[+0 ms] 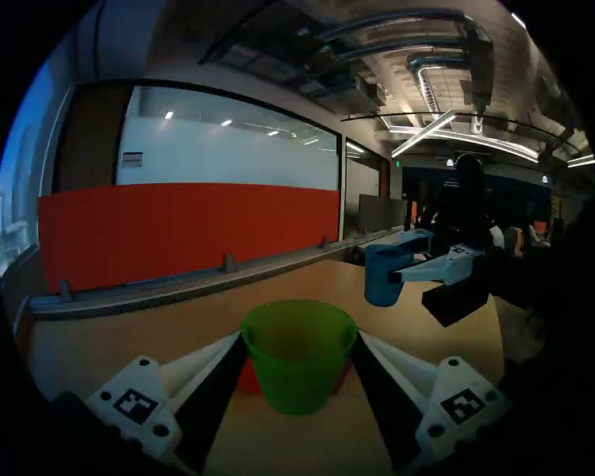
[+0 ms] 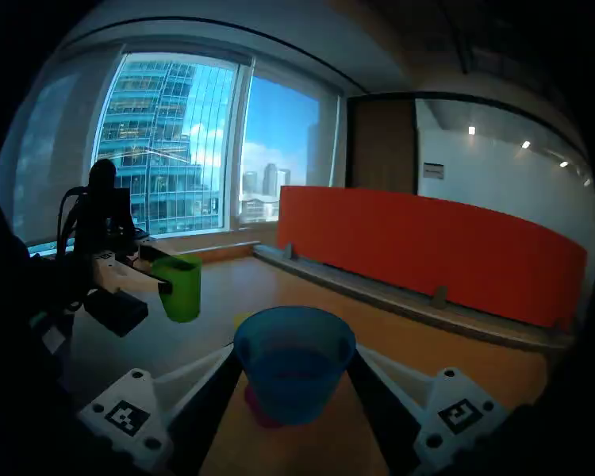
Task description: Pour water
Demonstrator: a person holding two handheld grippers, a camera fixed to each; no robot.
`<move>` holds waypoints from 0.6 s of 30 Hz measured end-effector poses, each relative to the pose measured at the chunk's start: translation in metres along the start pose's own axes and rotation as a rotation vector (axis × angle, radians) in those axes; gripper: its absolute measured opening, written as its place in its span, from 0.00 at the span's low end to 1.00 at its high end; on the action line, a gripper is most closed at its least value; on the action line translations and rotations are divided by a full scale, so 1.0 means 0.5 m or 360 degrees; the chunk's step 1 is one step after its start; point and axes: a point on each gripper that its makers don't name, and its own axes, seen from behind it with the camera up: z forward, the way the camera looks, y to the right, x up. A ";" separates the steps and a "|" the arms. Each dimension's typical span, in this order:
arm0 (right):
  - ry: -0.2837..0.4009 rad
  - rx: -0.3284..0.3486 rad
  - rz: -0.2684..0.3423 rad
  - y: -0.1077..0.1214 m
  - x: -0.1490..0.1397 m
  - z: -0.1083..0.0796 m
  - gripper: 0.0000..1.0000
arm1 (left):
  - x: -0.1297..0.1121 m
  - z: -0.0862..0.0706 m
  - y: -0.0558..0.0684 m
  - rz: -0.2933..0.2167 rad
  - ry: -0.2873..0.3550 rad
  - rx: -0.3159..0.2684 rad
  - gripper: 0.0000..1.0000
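My left gripper [image 1: 299, 358] is shut on a green cup [image 1: 299, 353], held upright above the wooden table [image 1: 178, 333]; its inside looks empty. Behind it peeks a red object [image 1: 250, 379]. Farther right in the left gripper view, the right gripper [image 1: 424, 274] holds a blue cup [image 1: 383, 274] upright. In the right gripper view, my right gripper [image 2: 293, 373] is shut on that blue cup [image 2: 293, 361], upright over the table; whether it holds water is hard to tell. A pink object [image 2: 258, 404] shows below it. At the left there, the left gripper [image 2: 151, 282] carries the green cup [image 2: 180, 287].
An orange divider panel [image 1: 186, 226] with a grey rail runs along the table's far edge, also seen as the orange panel [image 2: 432, 242]. Large windows [image 2: 178, 151] stand behind the left gripper. A dark-sleeved person [image 2: 28, 317] holds the grippers.
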 end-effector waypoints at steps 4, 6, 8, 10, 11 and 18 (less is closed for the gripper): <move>0.0019 0.0011 -0.0011 -0.003 0.015 0.002 0.90 | 0.006 0.000 0.002 0.0011 0.0011 -0.0009 0.88; 0.0026 0.0015 -0.0019 -0.004 0.021 0.002 0.91 | 0.008 -0.001 0.004 0.0017 0.0012 -0.0013 0.88; 0.0033 0.0019 -0.0029 -0.005 0.029 0.003 0.90 | 0.010 0.000 0.006 0.0021 0.0015 -0.0016 0.88; 0.0042 0.0021 -0.0039 -0.005 0.037 0.005 0.90 | 0.013 0.000 0.008 0.0022 0.0019 -0.0019 0.88; 0.0047 0.0022 -0.0043 -0.005 0.041 0.005 0.91 | 0.014 0.000 0.009 0.0022 0.0021 -0.0021 0.88; 0.0077 0.0042 -0.0083 -0.010 0.070 0.010 0.90 | 0.009 0.004 0.019 0.0021 0.0017 -0.0046 0.88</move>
